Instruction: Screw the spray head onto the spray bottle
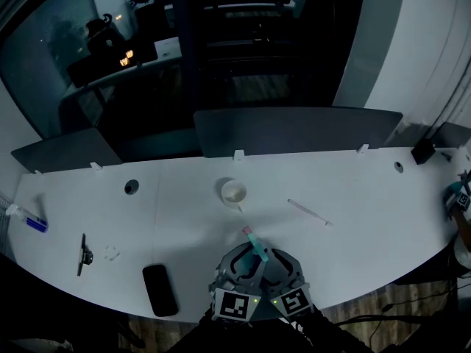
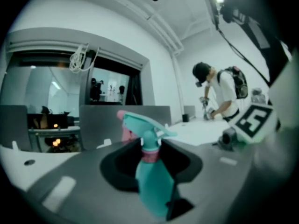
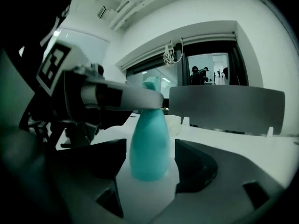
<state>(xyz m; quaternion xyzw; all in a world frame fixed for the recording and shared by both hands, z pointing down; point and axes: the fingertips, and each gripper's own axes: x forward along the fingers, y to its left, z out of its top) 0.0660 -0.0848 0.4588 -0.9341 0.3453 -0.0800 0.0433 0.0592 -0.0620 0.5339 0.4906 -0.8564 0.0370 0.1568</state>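
Observation:
A teal spray bottle (image 1: 259, 251) with a pink-tipped spray head (image 1: 249, 232) sits between both grippers at the table's near edge. In the left gripper view the teal spray head (image 2: 145, 127) and the pink collar (image 2: 149, 157) stand between the jaws of my left gripper (image 2: 149, 164), which is shut at the bottle's neck. The right gripper view shows the bottle's body (image 3: 149, 146) held between the jaws of my right gripper (image 3: 150, 164), and the left gripper's finger (image 3: 119, 97) crosses the bottle's top. In the head view the left gripper (image 1: 245, 262) and the right gripper (image 1: 274, 262) sit side by side.
On the white table (image 1: 368, 190) stand a small white cup (image 1: 234, 193), a thin white stick (image 1: 309, 212), a black phone (image 1: 160, 289), a black tool (image 1: 82, 254) and a blue-capped item (image 1: 35, 223). Grey partitions (image 1: 294, 127) line the far edge. A person (image 2: 219, 94) works at the table's right end.

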